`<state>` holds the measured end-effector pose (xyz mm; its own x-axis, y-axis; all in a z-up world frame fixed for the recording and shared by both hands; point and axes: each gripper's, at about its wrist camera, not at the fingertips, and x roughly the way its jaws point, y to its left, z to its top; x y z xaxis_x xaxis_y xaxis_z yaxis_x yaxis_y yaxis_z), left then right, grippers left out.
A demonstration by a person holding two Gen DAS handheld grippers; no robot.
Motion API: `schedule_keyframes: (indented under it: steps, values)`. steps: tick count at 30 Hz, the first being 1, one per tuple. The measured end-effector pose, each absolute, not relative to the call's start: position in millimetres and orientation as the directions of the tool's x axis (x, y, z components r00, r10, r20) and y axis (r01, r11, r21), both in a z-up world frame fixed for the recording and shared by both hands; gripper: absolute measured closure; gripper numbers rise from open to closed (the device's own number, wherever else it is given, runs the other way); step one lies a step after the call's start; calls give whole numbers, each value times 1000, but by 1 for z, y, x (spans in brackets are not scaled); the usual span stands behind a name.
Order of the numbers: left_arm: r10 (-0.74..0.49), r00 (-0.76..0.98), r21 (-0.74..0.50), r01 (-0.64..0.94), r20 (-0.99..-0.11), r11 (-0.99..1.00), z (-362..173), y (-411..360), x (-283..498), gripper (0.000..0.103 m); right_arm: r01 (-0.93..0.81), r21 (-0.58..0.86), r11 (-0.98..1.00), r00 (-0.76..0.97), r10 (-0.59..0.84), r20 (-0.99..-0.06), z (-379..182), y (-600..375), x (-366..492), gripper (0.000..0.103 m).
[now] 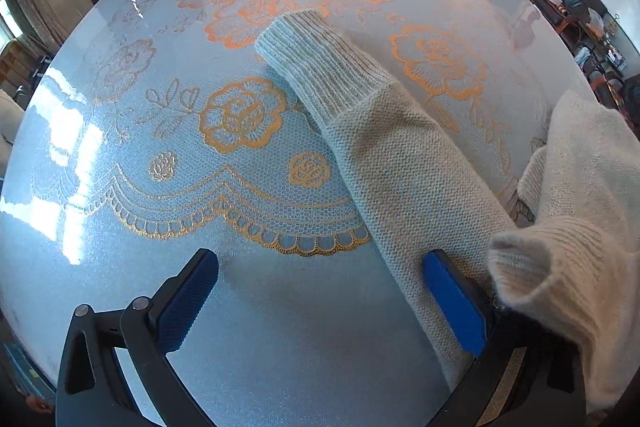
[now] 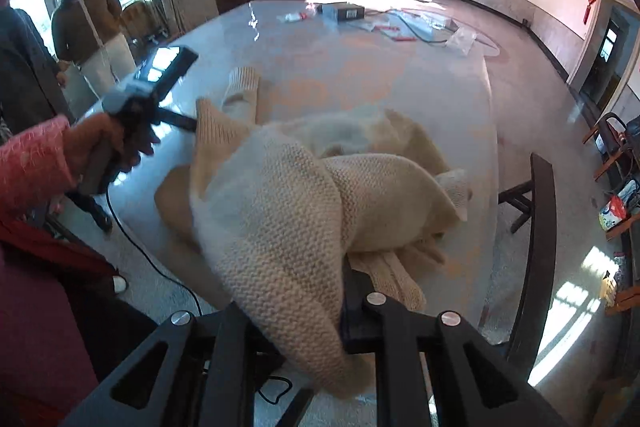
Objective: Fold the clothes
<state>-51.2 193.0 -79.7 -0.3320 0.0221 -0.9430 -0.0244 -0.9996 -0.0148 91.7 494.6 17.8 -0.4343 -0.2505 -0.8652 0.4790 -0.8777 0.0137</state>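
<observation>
A cream knit sweater lies bunched on a round table with a pale blue, orange-flowered cover. One sleeve stretches flat across the table, its ribbed cuff pointing away. My left gripper hangs open just above the cover, and the sleeve runs past its right blue pad. Only bare cover shows between the pads. A lifted fold of the sweater hangs at the right. My right gripper is shut on a fold of the sweater, which is raised off the heap. A hand in a pink sleeve holds the left gripper.
A grey box, cables and plastic packets lie at the table's far end. A dark wooden chair stands at the table's right side. Two persons stand beyond the left edge. Shelves with clutter line the right wall.
</observation>
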Motion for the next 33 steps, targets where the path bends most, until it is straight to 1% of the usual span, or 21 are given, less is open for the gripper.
schedule_keyframes:
  steps: [2,4,6,8,10,11,15,17,19,21,22,23,25,27,29,31,33]
  values:
    - [17,-331,-11,-21,-943,-1000,-77,188,-52,0,498,51,-866,-327,-242,-914,-3,499,103,86]
    - [30,-329,-31,-1,-944,-1000,-73,173,-51,0,486,61,-872,-305,-235,-923,-7,513,115,83]
    - [20,-356,-38,44,-934,-998,-62,156,-54,0,412,141,-900,-322,-289,-902,7,541,116,82]
    - [20,-391,-55,81,-920,-995,-47,141,-60,0,336,167,-927,-390,-298,-871,28,563,104,77]
    - [-8,-422,-39,102,-907,-994,-33,135,-67,0,274,189,-943,-451,-300,-840,48,582,87,76]
    - [-17,-429,-29,98,-903,-995,-28,137,-71,0,263,196,-945,-469,-303,-830,57,589,78,75]
    - [-62,-423,51,37,-904,-998,-36,164,-96,0,272,213,-938,-490,-326,-809,82,595,39,74]
    - [-73,-403,71,20,-912,-997,-51,174,-100,0,313,278,-908,-481,-403,-778,93,593,28,74]
    - [-100,-387,104,11,-917,-994,-61,186,-99,0,354,219,-909,-483,-378,-790,100,584,23,72]
    - [-135,-392,140,15,-910,-990,-66,192,-97,0,374,80,-924,-480,-266,-836,97,571,17,70]
    - [-151,-396,157,18,-906,-987,-69,196,-96,0,381,42,-924,-482,-238,-843,95,566,15,70]
    - [-168,-400,174,21,-901,-985,-71,199,-96,0,387,12,-922,-483,-214,-849,93,562,13,70]
    - [-200,-406,209,22,-892,-978,-71,206,-96,0,388,1,-922,-464,-196,-864,85,558,11,70]
    - [-257,-433,280,11,-864,-960,-70,219,-97,0,379,-48,-924,-451,-139,-881,71,554,10,70]
    - [-338,-484,392,-10,-807,-920,-68,234,-90,0,352,-102,-930,-430,-64,-901,54,552,9,70]
    - [-413,-551,506,-18,-725,-863,-70,247,-87,0,300,-109,-948,-437,-34,-899,51,558,13,70]
    - [-441,-602,566,-23,-666,-824,-73,249,-86,0,245,-119,-962,-446,-3,-895,48,564,18,72]
